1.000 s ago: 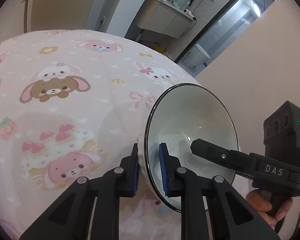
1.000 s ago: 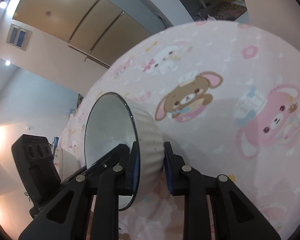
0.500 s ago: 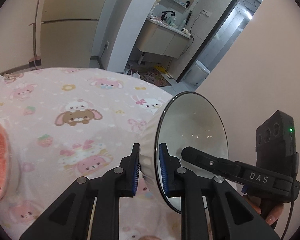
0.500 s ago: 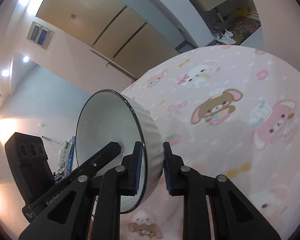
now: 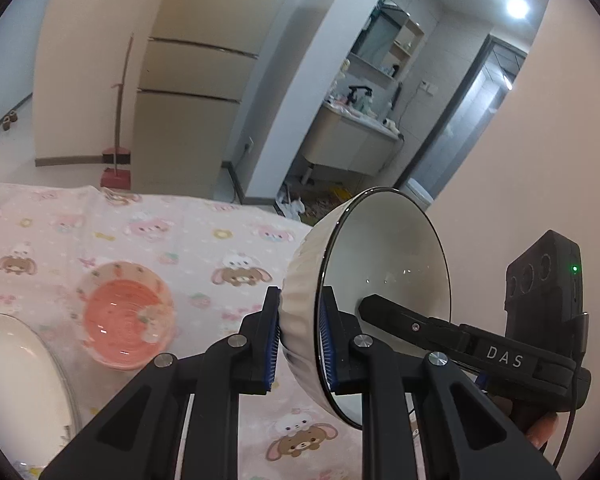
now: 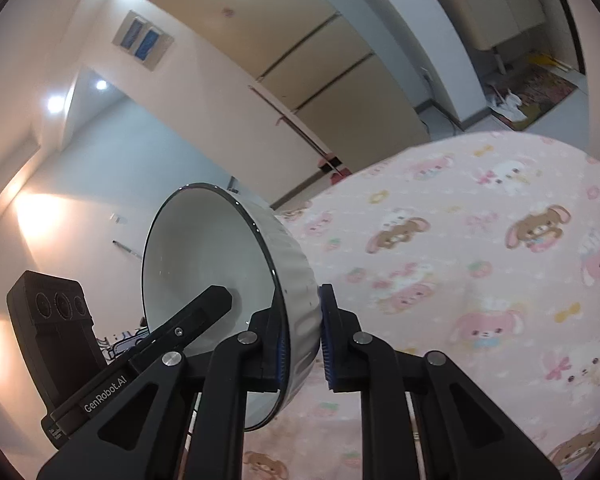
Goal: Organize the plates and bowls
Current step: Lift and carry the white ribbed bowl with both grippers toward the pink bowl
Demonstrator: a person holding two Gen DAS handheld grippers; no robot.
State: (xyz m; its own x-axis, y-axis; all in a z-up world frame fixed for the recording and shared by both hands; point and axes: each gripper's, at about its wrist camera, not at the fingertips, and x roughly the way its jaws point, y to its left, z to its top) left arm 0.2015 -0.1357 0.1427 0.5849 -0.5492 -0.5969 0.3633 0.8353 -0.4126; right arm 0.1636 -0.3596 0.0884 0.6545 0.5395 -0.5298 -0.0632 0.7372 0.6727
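- Clamping the near rim of a white ribbed bowl (image 5: 384, 264) with the left gripper (image 5: 298, 332), jaws drawn in to a narrow gap, one blue pad pressing the fluted outside wall and the other lying against the smooth inside.
- Closing the jaws of the right gripper (image 6: 302, 336) on the wall of that same bowl (image 6: 204, 260): one pad sitting inside the dark rim, the other meeting the ribbed outside, with only the thickness of the wall between them.
- Holding the bowl tipped up on its edge between the two grippers, clear of the pink cartoon tablecloth (image 5: 204, 240), its mouth turned sideways.
- Reaching into the mouth of the bowl with one black finger of each gripper, as seen from the other gripper's camera.
- Gripping the handle of the right gripper with a hand (image 5: 540, 424), only its fingertips showing at the lower right of the left view.
- Lying on the tablecloth to the left, well apart from the raised bowl: a pink bowl (image 5: 128, 316) standing upright and, just beside it at the picture's edge, part of a white plate (image 5: 16, 380).
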